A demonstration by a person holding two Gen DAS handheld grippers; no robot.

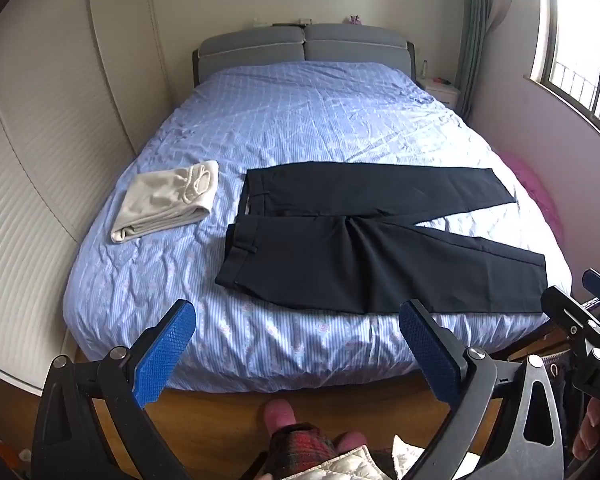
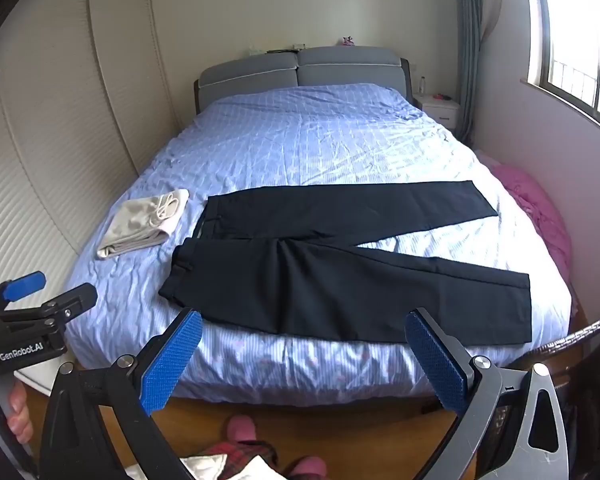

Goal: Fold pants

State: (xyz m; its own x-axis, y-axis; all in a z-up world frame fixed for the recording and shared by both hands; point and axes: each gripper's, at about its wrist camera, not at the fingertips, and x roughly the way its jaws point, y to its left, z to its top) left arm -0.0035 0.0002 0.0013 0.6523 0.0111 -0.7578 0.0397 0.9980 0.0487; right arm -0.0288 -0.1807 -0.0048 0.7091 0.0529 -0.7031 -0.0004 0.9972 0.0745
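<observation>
Black pants (image 1: 360,248) lie flat on the blue bedsheet (image 1: 300,120), waistband to the left, the two legs spread apart to the right. They also show in the right wrist view (image 2: 340,280). My left gripper (image 1: 296,344) is open and empty, held above the floor in front of the bed's foot edge, short of the pants. My right gripper (image 2: 304,356) is open and empty too, at the same distance and a little further right. Each gripper shows at the edge of the other's view.
Folded beige pants with a drawstring (image 1: 168,200) lie on the bed left of the black pants. A pink heap (image 2: 540,208) lies at the bed's right side. A white wardrobe (image 1: 40,160) stands left, a nightstand (image 2: 442,110) and window right. The wooden floor (image 1: 220,420) lies below.
</observation>
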